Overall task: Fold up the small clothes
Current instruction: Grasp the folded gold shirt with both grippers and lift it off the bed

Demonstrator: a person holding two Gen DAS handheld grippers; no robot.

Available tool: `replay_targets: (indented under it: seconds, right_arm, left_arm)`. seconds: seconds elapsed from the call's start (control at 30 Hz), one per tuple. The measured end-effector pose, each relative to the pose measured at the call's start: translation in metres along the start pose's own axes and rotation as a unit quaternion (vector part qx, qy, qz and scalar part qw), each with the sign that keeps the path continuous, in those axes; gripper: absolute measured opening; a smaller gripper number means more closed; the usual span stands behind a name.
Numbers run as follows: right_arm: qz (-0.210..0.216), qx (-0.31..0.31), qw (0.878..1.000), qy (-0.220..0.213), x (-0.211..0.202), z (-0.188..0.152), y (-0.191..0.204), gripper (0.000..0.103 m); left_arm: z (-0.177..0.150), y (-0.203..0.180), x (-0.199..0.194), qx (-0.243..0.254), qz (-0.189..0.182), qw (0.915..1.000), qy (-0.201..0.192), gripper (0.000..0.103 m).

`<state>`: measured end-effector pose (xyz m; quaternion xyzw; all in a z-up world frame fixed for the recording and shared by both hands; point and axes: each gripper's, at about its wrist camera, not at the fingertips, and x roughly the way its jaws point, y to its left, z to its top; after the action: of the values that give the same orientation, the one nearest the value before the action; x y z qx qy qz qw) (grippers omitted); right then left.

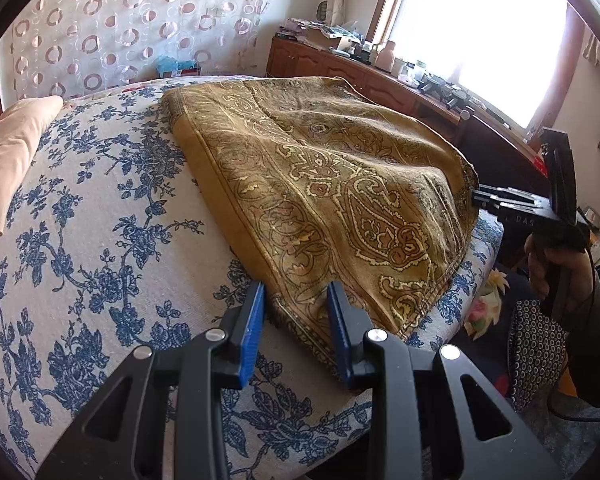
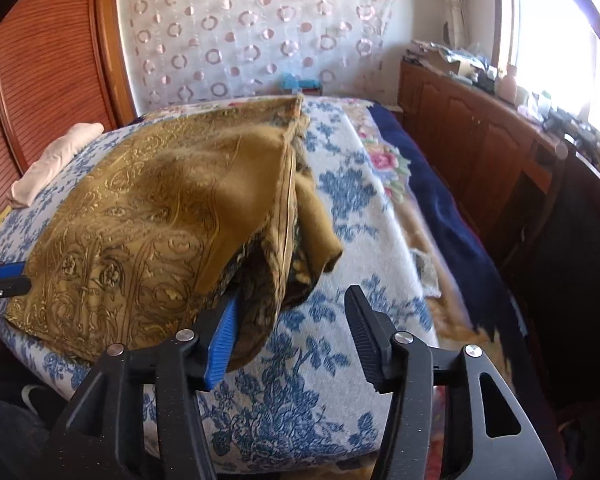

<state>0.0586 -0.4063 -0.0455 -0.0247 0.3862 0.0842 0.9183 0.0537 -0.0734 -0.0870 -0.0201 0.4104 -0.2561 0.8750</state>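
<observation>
The paisley cloth (image 1: 332, 184) is spread on the bed (image 1: 100, 240) — soft, limp, best taken by its hemmed corners. Both the left tool (image 1: 296, 332) and right tool (image 2: 292, 336) are seen spread — cloth between their pads, unpinched.

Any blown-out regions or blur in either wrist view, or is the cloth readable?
Left wrist view: window at upper right clipped to white, mustard paisley cloth sharp, fisheye bows the blue-floral bed cover. Right wrist view: window blown out on the right edge, cloth softer, its hanging fold slightly smeared.
</observation>
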Motion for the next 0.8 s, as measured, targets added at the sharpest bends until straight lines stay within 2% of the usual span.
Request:
replay_targets:
  seconds: [0.2,0.27,0.3,0.4,0.47,0.53,0.57,0.6,0.67,0.8]
  right_arm:
    - [0.025,0.004,1.0,0.009,0.005,-0.004,0.009,0.055]
    - [0.057,0.012,0.998,0.012,0.007,-0.001,0.012,0.055]
    - [0.063,0.011,0.998,0.012,0.007,-0.001,0.014,0.056]
    - [0.045,-0.017,0.999,0.011,0.01,0.0,0.025,0.056]
    - [0.051,-0.023,0.998,0.009,0.011,0.0,0.028,0.045]
    - [0.054,-0.029,0.998,0.009,0.012,0.0,0.03,0.041]
    - [0.06,-0.031,0.998,0.009,0.012,0.0,0.03,0.033]
    - [0.067,-0.03,0.997,0.011,0.012,0.0,0.03,0.03]
    - [0.082,-0.03,0.996,0.012,0.012,0.0,0.031,0.012]
    - [0.099,-0.017,0.995,0.001,0.007,0.005,0.028,0.006]
  left_arm:
    - [0.002,-0.002,0.003,0.008,0.002,1.0,0.0,0.029]
    - [0.002,-0.004,0.004,0.014,0.005,0.9999,0.001,0.011]
    - [0.003,-0.004,0.005,0.016,0.007,0.9998,0.001,0.007]
    - [0.004,-0.005,0.004,0.018,0.002,0.9998,0.0,0.003]
    - [0.004,-0.005,0.001,0.016,-0.001,0.9999,-0.006,0.001]
    - [0.005,-0.006,-0.002,0.016,-0.003,0.9998,-0.015,0.001]
    - [0.006,-0.006,-0.005,0.017,-0.004,0.9996,-0.021,0.001]
    - [0.007,-0.006,-0.007,0.017,-0.004,0.9995,-0.026,0.001]
    - [0.009,-0.007,-0.01,0.015,-0.005,0.9993,-0.033,0.0]
    - [0.016,-0.008,-0.021,0.011,-0.004,0.9981,-0.06,0.0]
